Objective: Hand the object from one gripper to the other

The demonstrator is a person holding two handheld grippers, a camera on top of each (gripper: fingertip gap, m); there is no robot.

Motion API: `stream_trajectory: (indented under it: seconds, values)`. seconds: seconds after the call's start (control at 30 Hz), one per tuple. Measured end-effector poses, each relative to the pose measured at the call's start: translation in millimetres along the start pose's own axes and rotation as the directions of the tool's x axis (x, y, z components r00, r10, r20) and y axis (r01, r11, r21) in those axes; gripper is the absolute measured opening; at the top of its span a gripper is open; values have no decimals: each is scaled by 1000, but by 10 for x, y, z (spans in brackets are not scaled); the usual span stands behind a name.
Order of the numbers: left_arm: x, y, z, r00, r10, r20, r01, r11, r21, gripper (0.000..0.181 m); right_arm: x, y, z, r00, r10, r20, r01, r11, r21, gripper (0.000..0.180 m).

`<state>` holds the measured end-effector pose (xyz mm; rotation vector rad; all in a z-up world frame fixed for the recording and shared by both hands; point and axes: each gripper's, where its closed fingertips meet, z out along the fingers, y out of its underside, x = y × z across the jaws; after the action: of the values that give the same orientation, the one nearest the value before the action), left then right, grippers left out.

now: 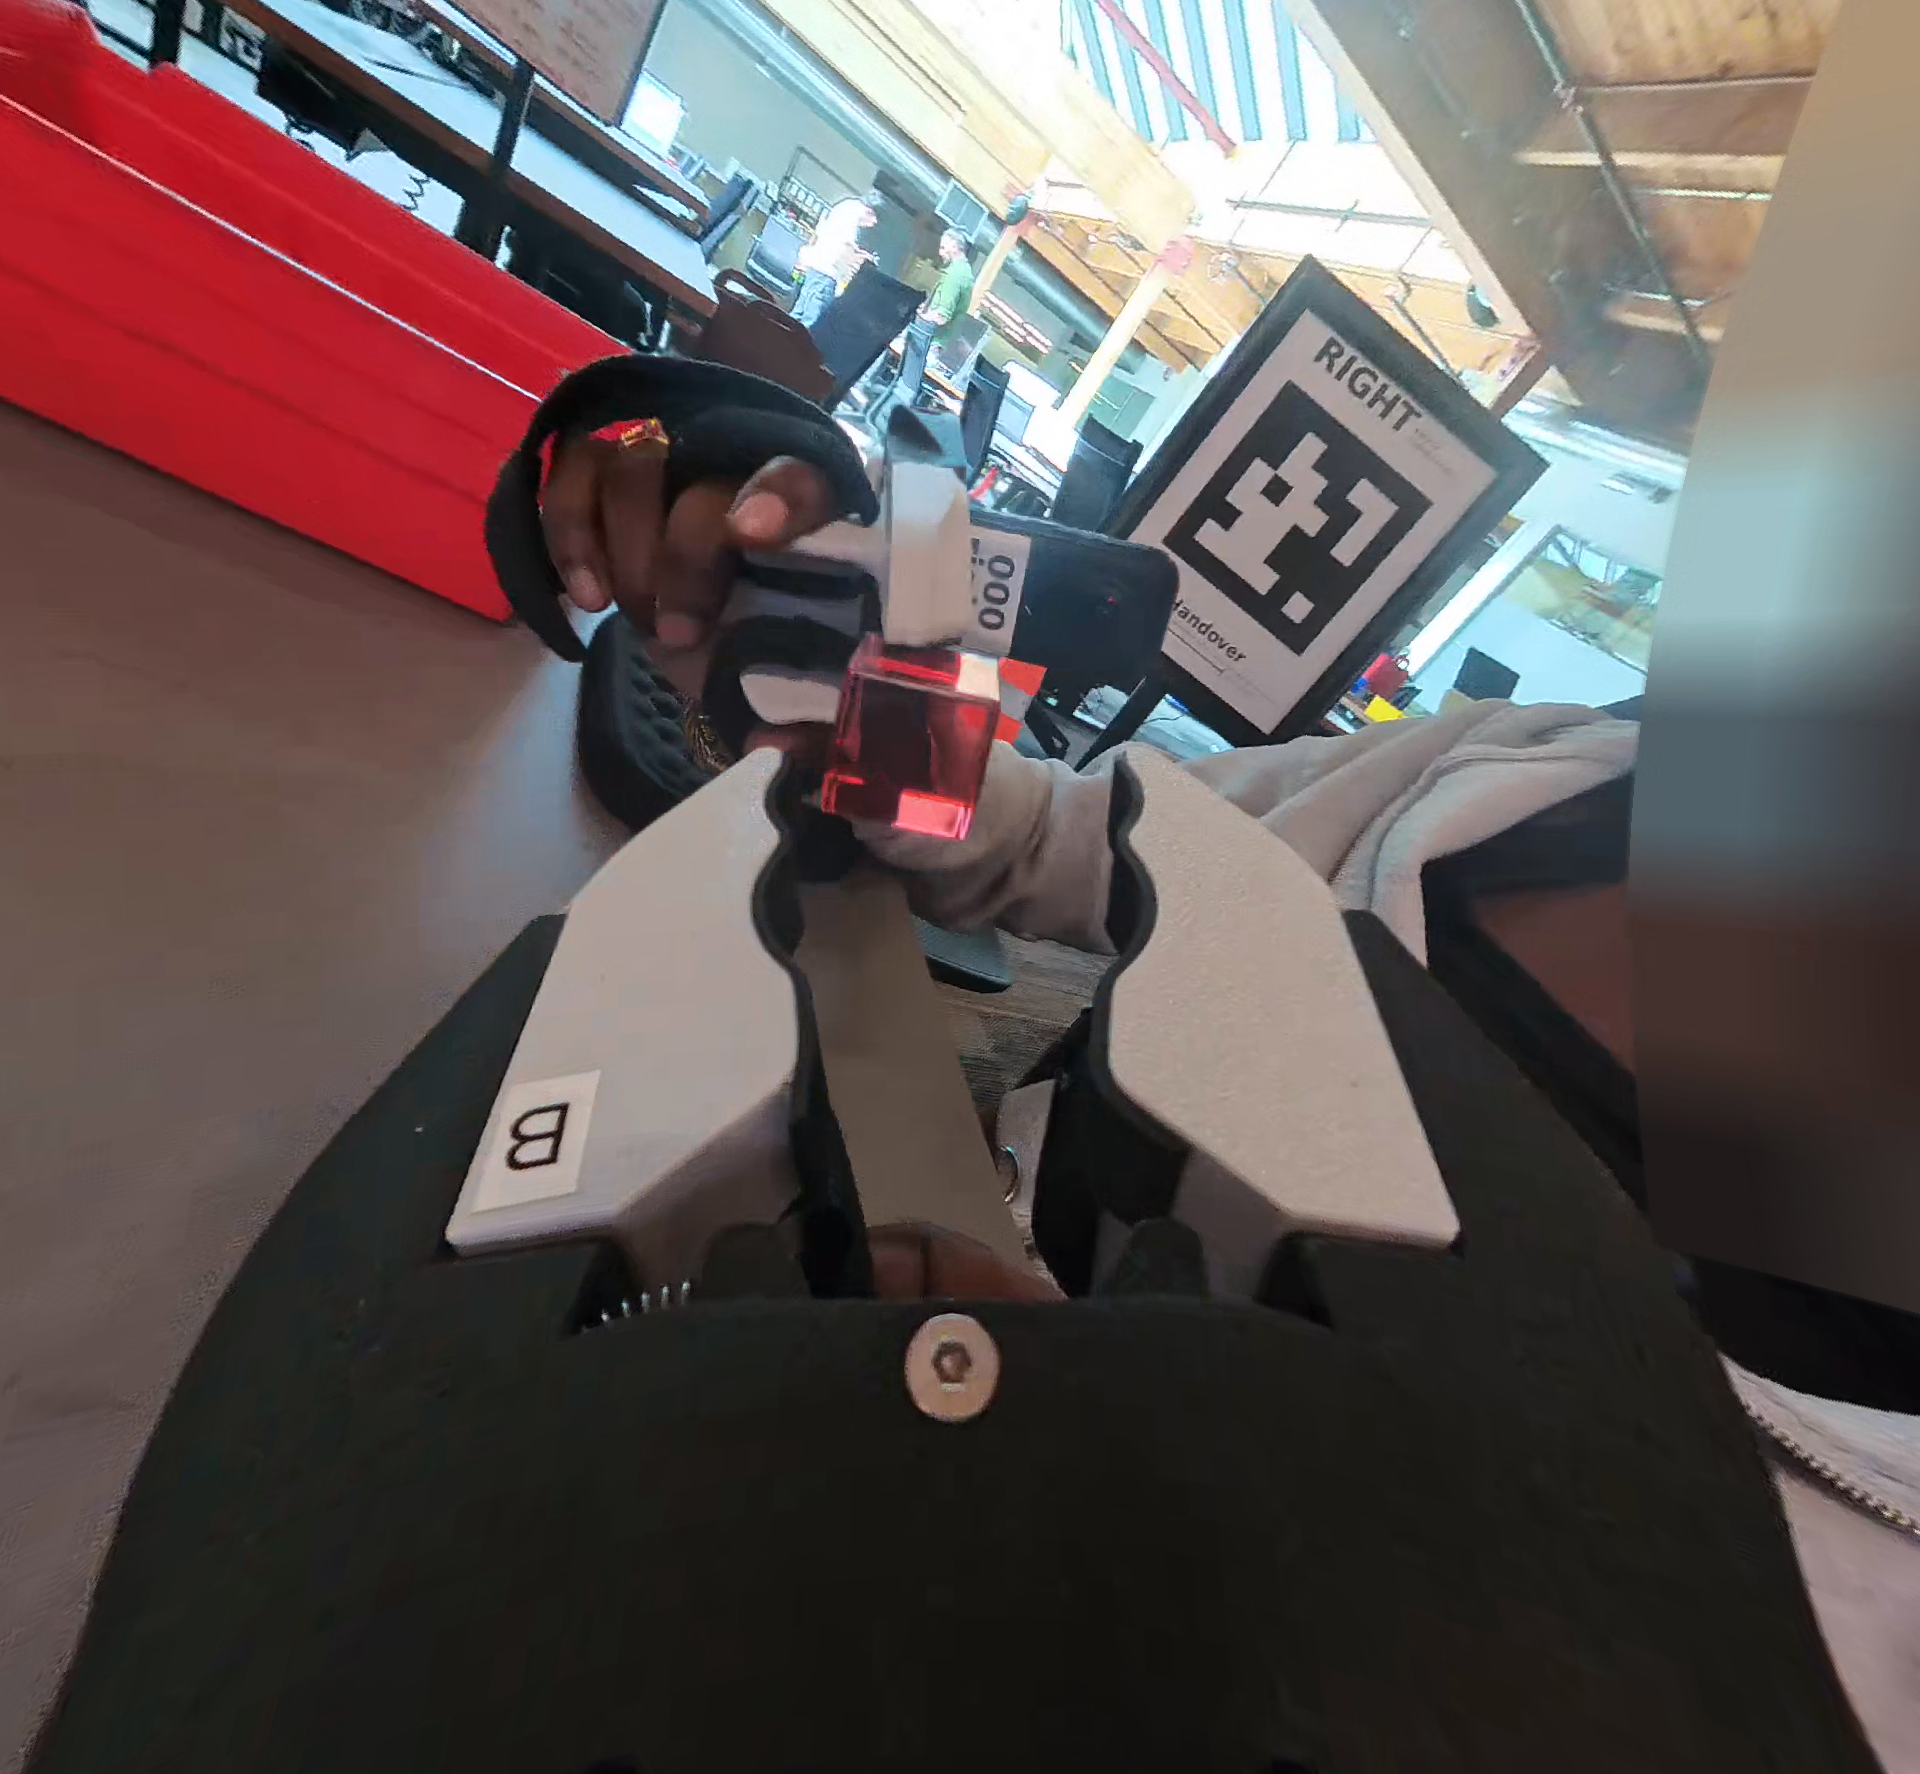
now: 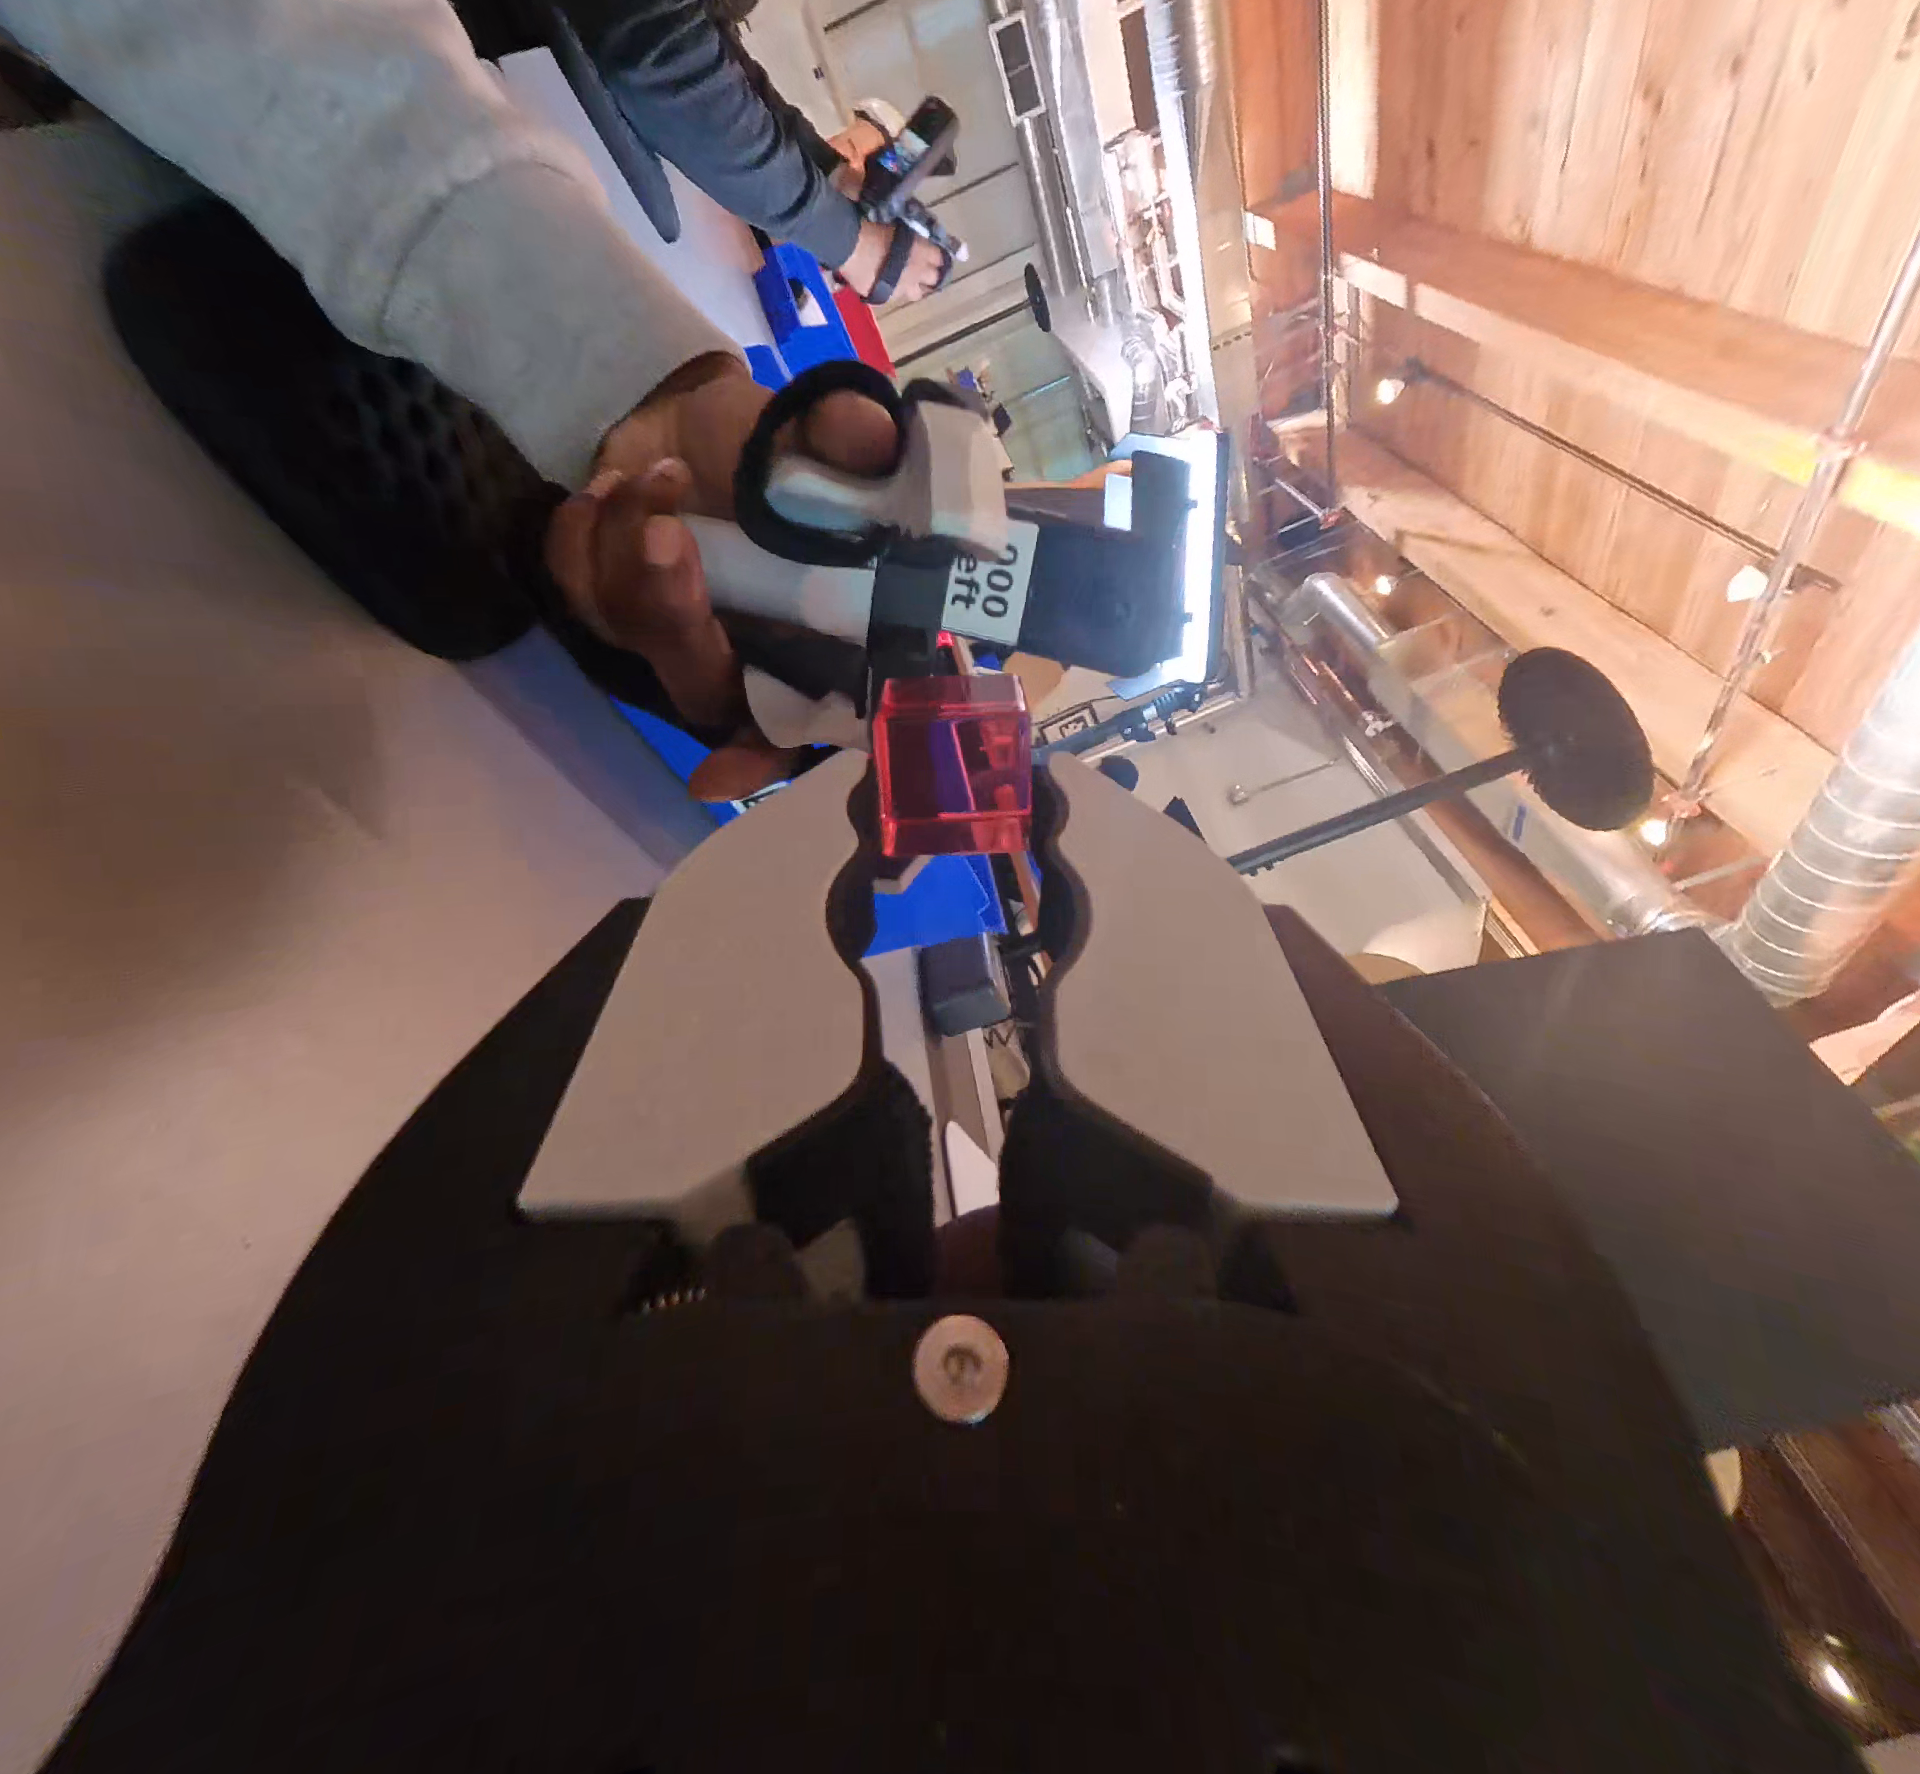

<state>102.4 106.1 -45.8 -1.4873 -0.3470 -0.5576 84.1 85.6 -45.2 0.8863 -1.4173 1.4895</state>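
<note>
A clear red cube (image 2: pixel 951 768) sits between the two fingertips of my right gripper (image 2: pixel 956 774), which is shut on it and holds it in the air. In the left wrist view the cube (image 1: pixel 909 748) hangs from the right gripper (image 1: pixel 862 644), held by a hand. My left gripper (image 1: pixel 951 768) is open wide, with the cube just past its tips and in line with the gap, touching neither finger. In the right wrist view the left gripper (image 2: pixel 873 594) faces me behind the cube, with its jaws spread.
A grey table (image 1: pixel 208 893) lies below. Red boxes (image 1: pixel 208 270) stand at its far left, and a framed marker sign (image 1: pixel 1320 519) at the back right. A black round mesh object (image 2: pixel 312 436) lies on the table. Another person (image 2: pixel 675 62) stands by blue bins (image 2: pixel 800 311). Only a small space, under 4 cm, lies between the two pairs of fingers.
</note>
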Motion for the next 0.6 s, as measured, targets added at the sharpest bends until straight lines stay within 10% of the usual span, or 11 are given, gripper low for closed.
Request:
stream_trajectory:
  seconds: [0.4,0.53,0.6]
  values:
    - [6,1,-5,996,85,6,-85,996,17,28,-65,-94,35,996,73,45,-74,997,32,28]
    - [-26,-205,-95,913,370,170,-390,916,97,28,75,-85,22,922,385,38,-387,920,63,37]
    - [-39,-313,-175,777,555,297,-600,795,83,28,179,-78,-6,754,649,105,-657,745,111,45]
